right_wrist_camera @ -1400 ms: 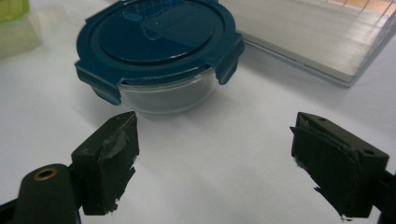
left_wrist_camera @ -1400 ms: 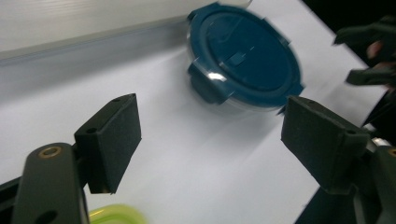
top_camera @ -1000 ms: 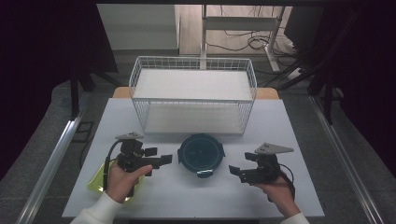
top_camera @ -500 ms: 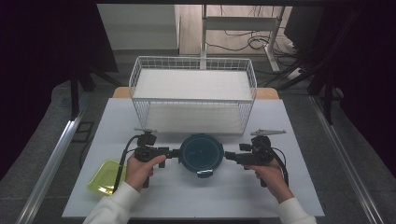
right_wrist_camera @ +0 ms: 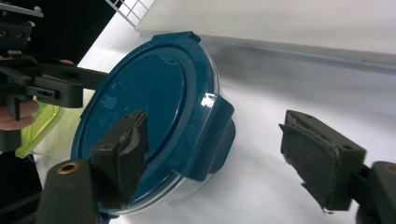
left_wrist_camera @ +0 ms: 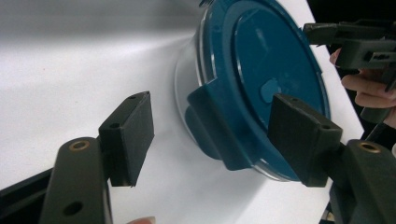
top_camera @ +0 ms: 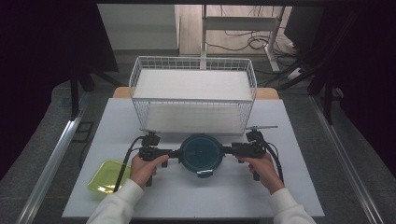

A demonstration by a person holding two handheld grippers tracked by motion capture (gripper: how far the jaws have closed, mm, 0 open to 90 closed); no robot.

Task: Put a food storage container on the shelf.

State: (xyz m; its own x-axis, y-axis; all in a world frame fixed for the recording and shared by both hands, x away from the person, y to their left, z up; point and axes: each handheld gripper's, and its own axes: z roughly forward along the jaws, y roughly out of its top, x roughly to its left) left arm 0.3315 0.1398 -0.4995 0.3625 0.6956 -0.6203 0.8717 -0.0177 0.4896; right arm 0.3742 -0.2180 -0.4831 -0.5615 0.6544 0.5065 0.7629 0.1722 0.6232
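A white desk [top_camera: 299, 186] carries a round clear container with a dark teal clip-on lid [top_camera: 201, 151], standing near the front edge at the middle. Behind it sits a white wire basket [top_camera: 194, 112], its floor lined white. A shallow yellow-green tray [top_camera: 105, 176] lies at the desk's front left corner. Around the desk the room is dark: grey carpet, a metal rail along the left, black drapes at both sides, and beyond the basket a pale floor with cables and the foot of a stand.

The left hand-held gripper [top_camera: 175, 152] reaches the container from the left, the right hand-held gripper [top_camera: 226, 150] from the right. Both sets of jaws have just been closing but stand wide. In each gripper view a lid clip lies between the pads, and no pad presses on it.
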